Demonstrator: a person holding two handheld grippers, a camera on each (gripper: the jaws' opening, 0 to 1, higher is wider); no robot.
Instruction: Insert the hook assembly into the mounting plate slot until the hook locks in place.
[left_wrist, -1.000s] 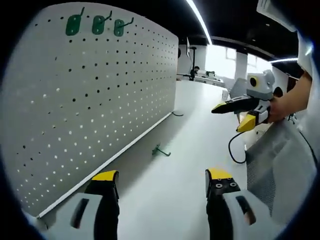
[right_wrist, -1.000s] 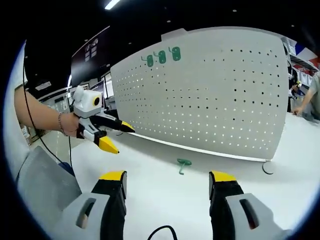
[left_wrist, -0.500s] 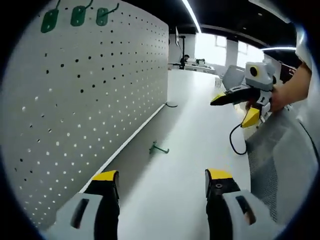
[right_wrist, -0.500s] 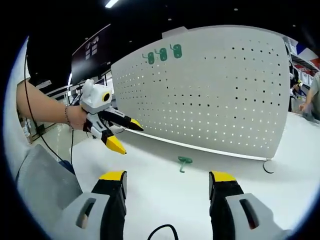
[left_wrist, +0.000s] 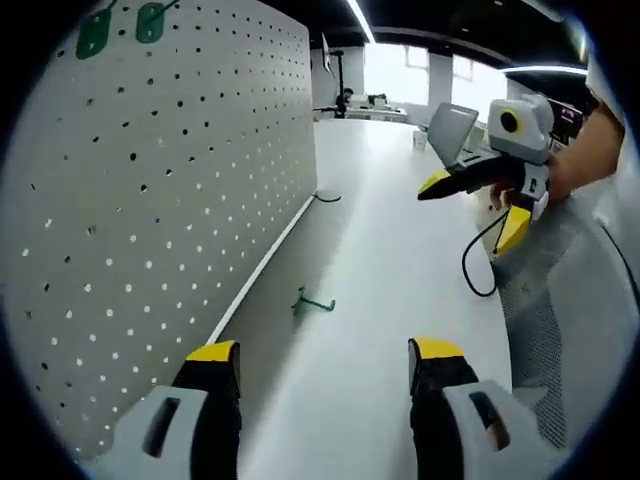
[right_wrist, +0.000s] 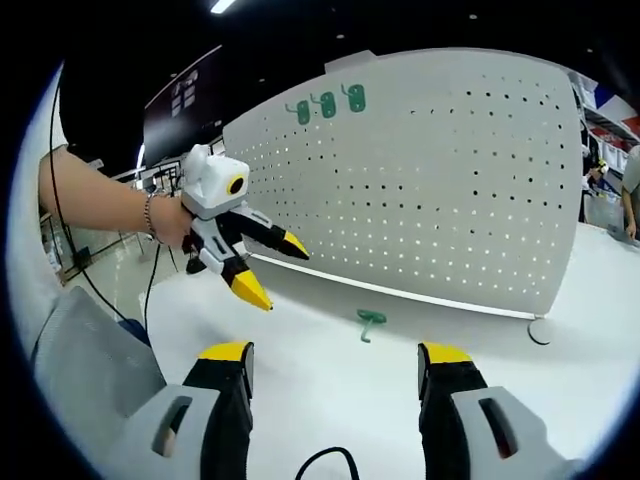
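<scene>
The white bench (left_wrist: 400, 230) runs from the near edge toward 12 o'clock in the left gripper view, its top bare and glossy. A black cable (left_wrist: 478, 265) loops across it at about 3 o'clock, near grey mesh fabric (left_wrist: 560, 340) at 4 o'clock. In the right gripper view, grey fabric (right_wrist: 85, 370) lies at 8 o'clock, and a short loop of black cable (right_wrist: 322, 462) shows at 6 o'clock. A small dark ring (right_wrist: 540, 331) lies on the bench at 4 o'clock. Ceiling strip lights (left_wrist: 357, 18) glow at 12 o'clock. Far off in the left gripper view, desks and a monitor stand (left_wrist: 330, 80) sit before bright windows (left_wrist: 420, 72).
</scene>
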